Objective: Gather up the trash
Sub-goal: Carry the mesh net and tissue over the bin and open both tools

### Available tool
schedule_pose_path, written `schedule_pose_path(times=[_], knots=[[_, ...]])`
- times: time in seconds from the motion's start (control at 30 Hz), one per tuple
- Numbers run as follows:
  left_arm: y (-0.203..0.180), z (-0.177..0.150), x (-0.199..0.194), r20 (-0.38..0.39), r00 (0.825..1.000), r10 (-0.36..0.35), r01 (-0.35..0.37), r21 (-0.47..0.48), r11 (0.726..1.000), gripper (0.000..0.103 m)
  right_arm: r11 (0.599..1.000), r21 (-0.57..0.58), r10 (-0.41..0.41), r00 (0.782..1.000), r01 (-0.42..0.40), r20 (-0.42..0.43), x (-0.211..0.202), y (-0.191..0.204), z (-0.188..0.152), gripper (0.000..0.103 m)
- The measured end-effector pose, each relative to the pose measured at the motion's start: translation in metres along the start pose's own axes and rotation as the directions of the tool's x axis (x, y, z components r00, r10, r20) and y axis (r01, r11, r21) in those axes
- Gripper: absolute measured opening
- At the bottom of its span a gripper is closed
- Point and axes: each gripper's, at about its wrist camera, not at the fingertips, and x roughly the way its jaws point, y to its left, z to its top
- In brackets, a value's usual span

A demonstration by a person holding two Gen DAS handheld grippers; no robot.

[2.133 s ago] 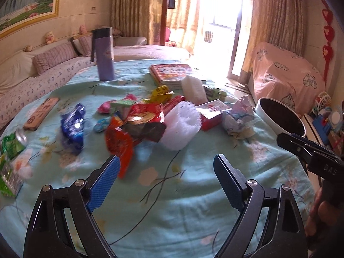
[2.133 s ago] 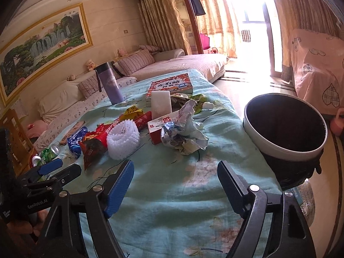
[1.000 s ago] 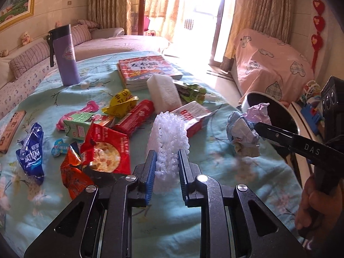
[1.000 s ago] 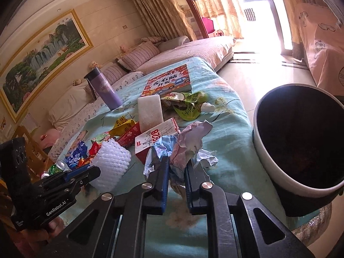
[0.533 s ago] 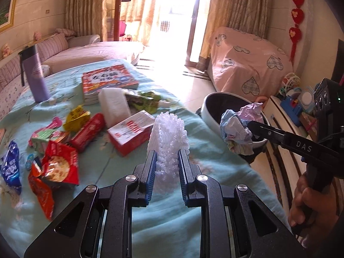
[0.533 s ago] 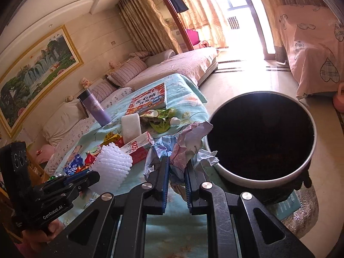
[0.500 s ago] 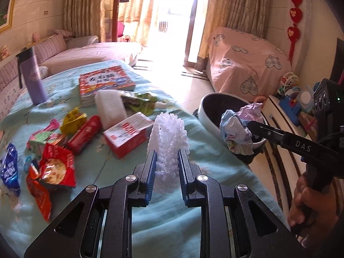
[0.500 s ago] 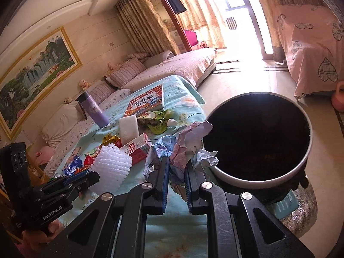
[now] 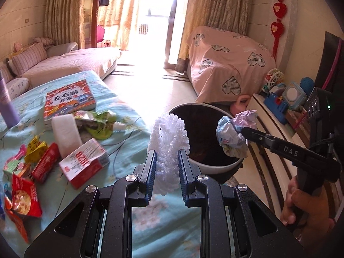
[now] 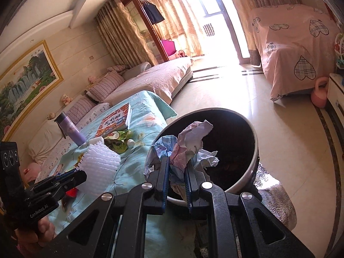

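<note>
The left claw (image 9: pixel 165 167) is pinching a white foam net (image 9: pixel 167 137), springy and feather-light, by its lower end. The right claw (image 10: pixel 176 178) is gripping a crumpled paper wad (image 10: pixel 189 148), soft and crushable; the black bin (image 10: pixel 236 150) is sitting just ahead of both.

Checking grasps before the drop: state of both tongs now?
Left tongs: shut on the white foam net.
Right tongs: shut on the crumpled paper wad, over the bin.
</note>
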Motion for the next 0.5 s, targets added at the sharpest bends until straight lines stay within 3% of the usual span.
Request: schedule_pose_path(times=[0.4,0.5], knots=[[-0.035,0.027,0.057,-0.045,0.999,-0.027,0.029,0.049,0.998,0.020,0.999,-0.006,-0.053,0.998,0.052,-0.045,0.024,-0.030,0.019,0.014],[-0.039,0.029,0.069,-0.064,0.997,-0.034,0.038,0.059,0.998,0.022,0.999,-0.003,-0.054,0.997,0.054,-0.061,0.032,-0.035,0.022,0.018]])
